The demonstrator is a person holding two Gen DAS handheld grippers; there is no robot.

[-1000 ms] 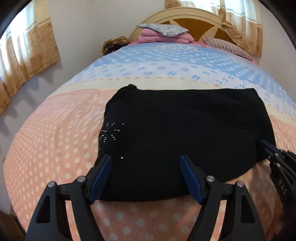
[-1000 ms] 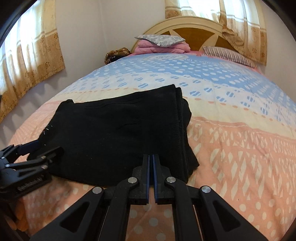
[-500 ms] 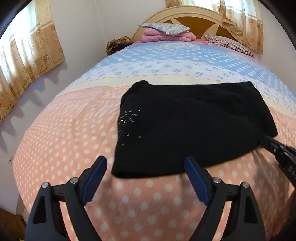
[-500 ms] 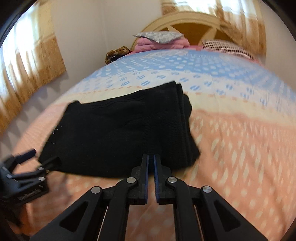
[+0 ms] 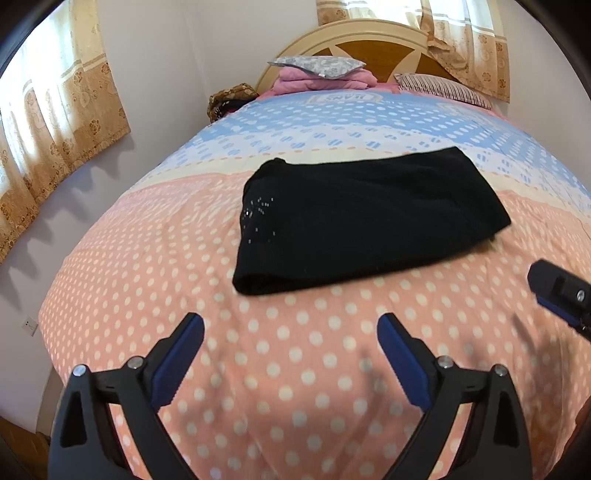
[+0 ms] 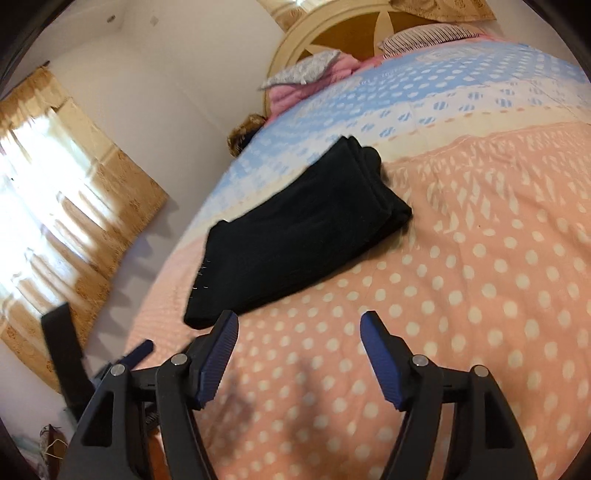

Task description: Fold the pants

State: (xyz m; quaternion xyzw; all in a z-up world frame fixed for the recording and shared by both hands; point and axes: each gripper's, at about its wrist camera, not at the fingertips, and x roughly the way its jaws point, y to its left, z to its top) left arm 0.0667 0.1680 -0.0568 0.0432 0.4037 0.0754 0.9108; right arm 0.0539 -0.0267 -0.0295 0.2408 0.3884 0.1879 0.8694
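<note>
Black pants (image 5: 369, 225) lie folded into a flat rectangle on the polka-dot bedspread (image 5: 295, 350), across the line where pink meets the pale band; small studs show at the left end. Left gripper (image 5: 290, 334) hangs short of the near edge, jaws wide and opening, nothing between them. Right gripper (image 6: 299, 332) likewise clear of the cloth, jaws opening, empty. Pillows (image 5: 317, 68) stacked at the headboard (image 5: 369, 33).

The bed (image 5: 258, 369) carries 1 folded pair of black pants (image 5: 369, 218), 2 pillows (image 5: 317, 66), and 1 pink folded blanket (image 5: 321, 83). 2 curtains (image 5: 55, 122) hang. 2 grippers (image 5: 290, 339) show.
</note>
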